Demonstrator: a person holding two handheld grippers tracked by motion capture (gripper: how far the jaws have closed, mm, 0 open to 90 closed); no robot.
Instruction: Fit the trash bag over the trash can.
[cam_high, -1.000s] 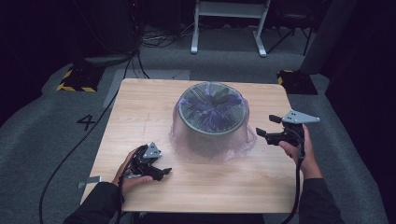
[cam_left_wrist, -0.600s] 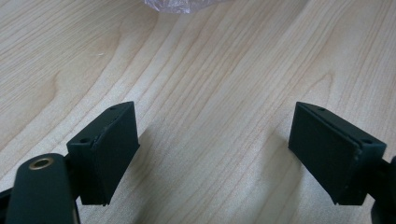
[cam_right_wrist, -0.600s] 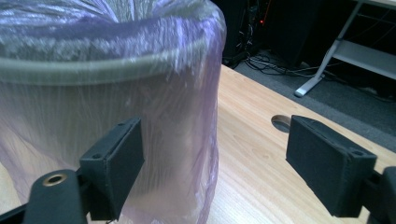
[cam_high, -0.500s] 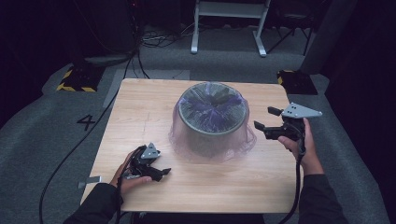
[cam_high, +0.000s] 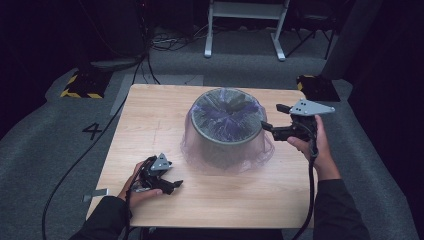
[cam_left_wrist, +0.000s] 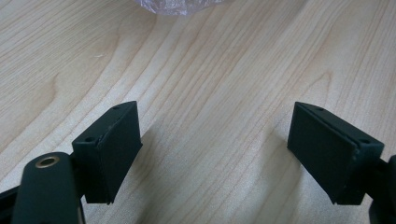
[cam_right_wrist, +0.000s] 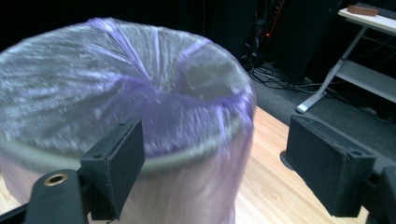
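Left gripper (cam_high: 170, 186), resting low on the near-left part of the wooden table (cam_high: 150, 125), jaws spread wide with bare tabletop between them. Beyond it, at the table's centre, a grey bin (cam_high: 227, 137) lined with a translucent purple bag (cam_high: 250, 155), whose film drapes down the outer wall to the tabletop. Right gripper (cam_high: 272, 117), raised beside the bin's right rim, jaws wide apart and holding nothing, pointing toward the rim.

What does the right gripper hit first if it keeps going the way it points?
Most likely the purple bag stretched over the bin's rim. The right gripper points at the bin's upper edge with its fingers open, close to the plastic; the exact gap is unclear.
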